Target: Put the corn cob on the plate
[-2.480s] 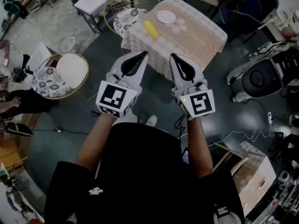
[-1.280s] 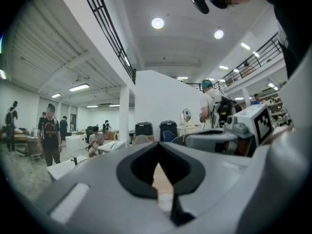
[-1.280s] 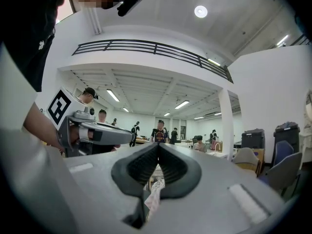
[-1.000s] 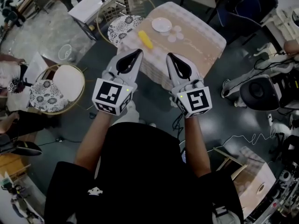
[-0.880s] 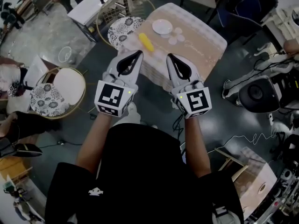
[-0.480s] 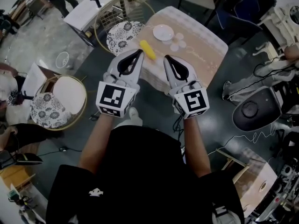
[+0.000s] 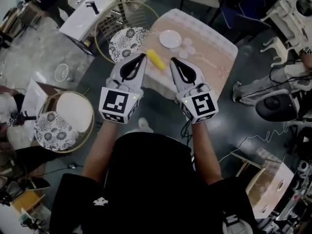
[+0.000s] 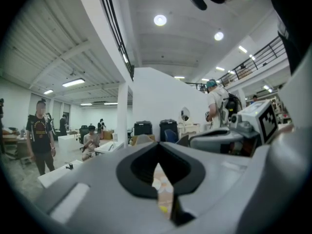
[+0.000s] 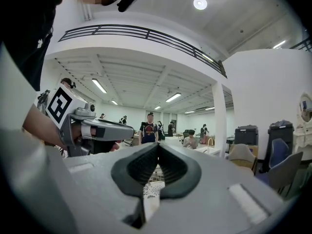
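A yellow corn cob (image 7: pixel 156 59) lies on the near left part of a table with a beige cloth (image 7: pixel 209 48). A white plate (image 7: pixel 170 38) sits beyond it, toward the table's far side. My left gripper (image 7: pixel 143 56) is shut and empty, its tip just left of the cob in the head view and level in the air. My right gripper (image 7: pixel 172 61) is shut and empty too, a little right of the cob. Through the left gripper's jaws (image 8: pixel 157 164) a sliver of the table and a bit of yellow cob (image 8: pixel 162 208) show. The right gripper (image 9: pixel 158 145) points level across the room.
A round gold-framed chair with a patterned cushion (image 7: pixel 126 39) stands left of the table. Another round chair (image 7: pixel 68 121) is at lower left. A white side table (image 7: pixel 87 14) stands at the back left. Cables and equipment (image 7: pixel 275 106) lie on the right. People stand in the distance (image 9: pixel 149 126).
The person has walked toward the table: the table, cob and plate have come closer to both gripper tips. Both grippers stayed shut, side by side.
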Demonstrator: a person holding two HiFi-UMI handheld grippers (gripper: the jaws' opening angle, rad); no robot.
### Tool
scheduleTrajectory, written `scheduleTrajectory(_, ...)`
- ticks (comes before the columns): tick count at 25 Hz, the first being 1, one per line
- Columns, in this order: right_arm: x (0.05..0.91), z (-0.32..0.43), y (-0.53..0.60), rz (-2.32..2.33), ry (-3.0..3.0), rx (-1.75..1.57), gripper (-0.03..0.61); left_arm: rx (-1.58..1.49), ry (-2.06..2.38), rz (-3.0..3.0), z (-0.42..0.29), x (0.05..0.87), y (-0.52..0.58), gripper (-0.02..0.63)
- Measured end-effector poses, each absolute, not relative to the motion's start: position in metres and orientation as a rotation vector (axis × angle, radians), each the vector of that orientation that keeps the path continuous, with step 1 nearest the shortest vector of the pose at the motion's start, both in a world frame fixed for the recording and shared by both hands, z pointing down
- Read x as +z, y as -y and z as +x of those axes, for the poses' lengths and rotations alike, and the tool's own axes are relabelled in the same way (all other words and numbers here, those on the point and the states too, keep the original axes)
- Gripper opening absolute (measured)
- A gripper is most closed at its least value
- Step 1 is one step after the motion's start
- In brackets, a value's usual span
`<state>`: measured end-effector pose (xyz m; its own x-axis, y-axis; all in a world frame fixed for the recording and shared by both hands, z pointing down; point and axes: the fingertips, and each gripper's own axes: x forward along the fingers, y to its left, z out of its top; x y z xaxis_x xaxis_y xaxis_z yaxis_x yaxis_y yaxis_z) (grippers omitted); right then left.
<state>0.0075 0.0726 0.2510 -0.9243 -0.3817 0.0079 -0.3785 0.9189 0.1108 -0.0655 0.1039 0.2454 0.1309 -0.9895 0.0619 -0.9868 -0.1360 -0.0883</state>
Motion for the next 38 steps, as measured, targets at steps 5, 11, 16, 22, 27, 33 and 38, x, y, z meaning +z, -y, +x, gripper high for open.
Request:
scheduleTrajectory(5, 0.260, -0.008, -0.065, 0.667, 3.031, -0.134, 0.002, -0.161, -2.015, -2.386, -0.084, 0.255, -0.099, 0.006)
scheduleTrajectory(11, 0.266, -0.022, -0.057, 0.714, 3.007, -0.142, 0.002, -0.186, -1.981, -2.413, -0.101, 0.267, -0.091, 0.006)
scheduleTrajectory(16, 0.272, -0.025, -0.056, 0.736, 2.986, -0.131, 0.002, -0.165, -1.975, -2.459, -0.106, 0.270, -0.089, 0.006)
scheduleTrajectory(22, 0.276, -0.020, -0.052, 0.761, 2.958, -0.132, 0.002, -0.157, -1.968, -2.475, -0.106, 0.273, -0.084, 0.006)
scheduleTrajectory(27, 0.275, -0.021, -0.041, 0.752, 2.940, -0.166, 0.002, -0.144, -1.983, -2.484, -0.106, 0.274, -0.078, 0.006)
scheduleTrajectory(33, 0.268, -0.031, -0.025, 0.703, 2.963, -0.191, 0.002, -0.143, -2.023, -2.448, -0.111, 0.269, -0.065, 0.006)
scheduleTrajectory(38, 0.265, -0.035, -0.004, 0.673, 2.969, -0.183, 0.002, -0.166, -2.038, -2.438, -0.112, 0.267, -0.048, 0.006)
